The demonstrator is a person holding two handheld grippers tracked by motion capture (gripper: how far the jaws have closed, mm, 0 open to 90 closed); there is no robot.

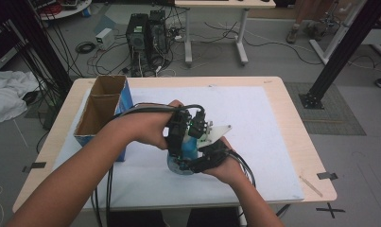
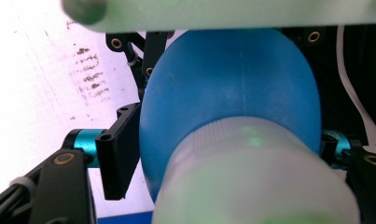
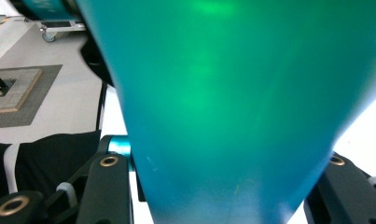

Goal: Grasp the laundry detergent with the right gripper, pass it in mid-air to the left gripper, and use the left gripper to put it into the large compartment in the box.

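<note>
Both hands (image 1: 155,130) clasped around blue bottle (image 1: 186,153)

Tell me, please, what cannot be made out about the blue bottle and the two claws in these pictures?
- High view: most of the blue bottle is hidden by the hands and both claws; its shape is unclear there.
- Left gripper view: the pale cap is blurred and cut off by the bottom edge.
- Right gripper view: the bottle's body is too close and cut off at the top; the right claw pads are hidden behind it.
- Cardboard box: its inside is too dark to tell.
</note>
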